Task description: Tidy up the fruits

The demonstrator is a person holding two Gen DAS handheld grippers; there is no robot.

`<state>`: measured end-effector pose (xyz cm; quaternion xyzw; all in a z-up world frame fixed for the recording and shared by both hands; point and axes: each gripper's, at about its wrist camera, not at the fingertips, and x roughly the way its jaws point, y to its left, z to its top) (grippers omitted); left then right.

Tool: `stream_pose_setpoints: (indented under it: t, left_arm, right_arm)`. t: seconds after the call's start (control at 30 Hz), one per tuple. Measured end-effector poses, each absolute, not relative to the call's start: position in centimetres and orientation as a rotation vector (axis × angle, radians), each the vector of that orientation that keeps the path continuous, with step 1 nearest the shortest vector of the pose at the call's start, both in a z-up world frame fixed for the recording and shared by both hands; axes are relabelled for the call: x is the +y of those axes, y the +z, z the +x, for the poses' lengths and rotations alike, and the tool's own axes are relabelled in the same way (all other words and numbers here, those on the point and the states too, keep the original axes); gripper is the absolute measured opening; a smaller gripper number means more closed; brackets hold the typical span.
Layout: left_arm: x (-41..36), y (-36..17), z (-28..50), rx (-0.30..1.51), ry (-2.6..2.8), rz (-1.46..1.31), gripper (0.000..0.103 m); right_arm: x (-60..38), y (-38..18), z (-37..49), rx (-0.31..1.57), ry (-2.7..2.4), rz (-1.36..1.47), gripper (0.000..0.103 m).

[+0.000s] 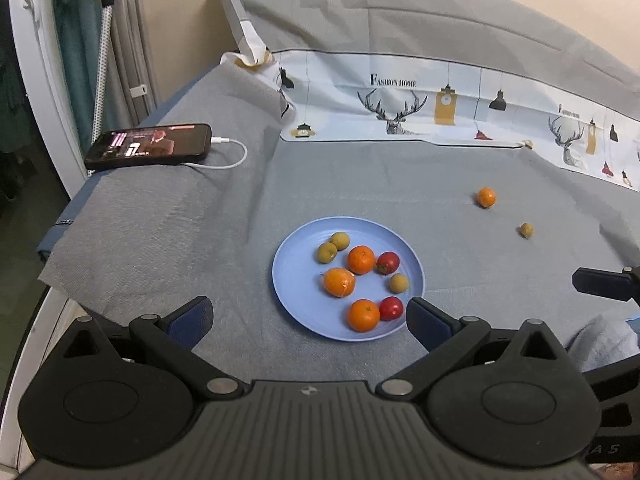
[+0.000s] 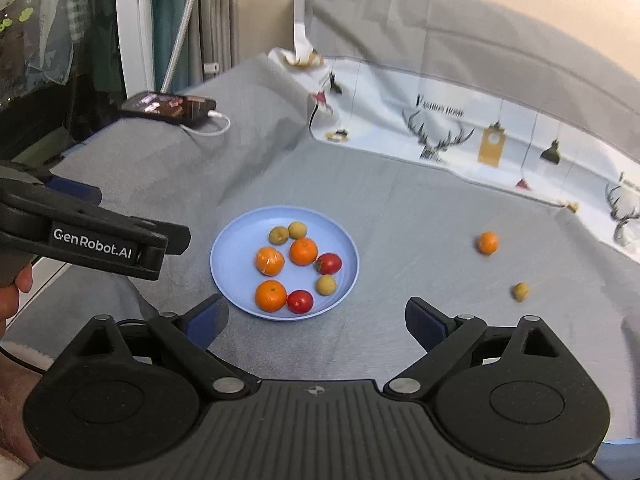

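Observation:
A blue plate lies on the grey cloth and holds several fruits: oranges, red fruits and small yellow-green ones. A loose orange and a small yellow-green fruit lie on the cloth to the plate's right. My left gripper is open and empty, hovering at the plate's near edge. My right gripper is open and empty, above the cloth just right of the plate's near side. The left gripper's body also shows in the right wrist view.
A phone with a white charging cable lies at the far left of the cloth. A patterned white sheet runs along the back. The cloth's left edge drops off beside a white frame.

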<state>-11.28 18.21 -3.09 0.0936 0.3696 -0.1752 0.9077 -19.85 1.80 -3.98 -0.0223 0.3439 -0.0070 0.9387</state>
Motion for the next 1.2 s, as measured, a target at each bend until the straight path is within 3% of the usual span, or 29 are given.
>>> stream_pose_setpoints:
  t: [0.47, 1.2]
  left_arm:
    - [18.4, -0.3, -15.7, 0.661, -0.378, 0.203, 0.103]
    - [18.7, -0.6, -15.2, 0.679, -0.384, 0.207, 0.103]
  right_arm:
    - [2.2, -1.5, -24.1, 0.582, -0.043, -0.051, 0.096]
    - [2.4, -1.4, -24.4, 0.582, -0.042, -0.052, 0.096]
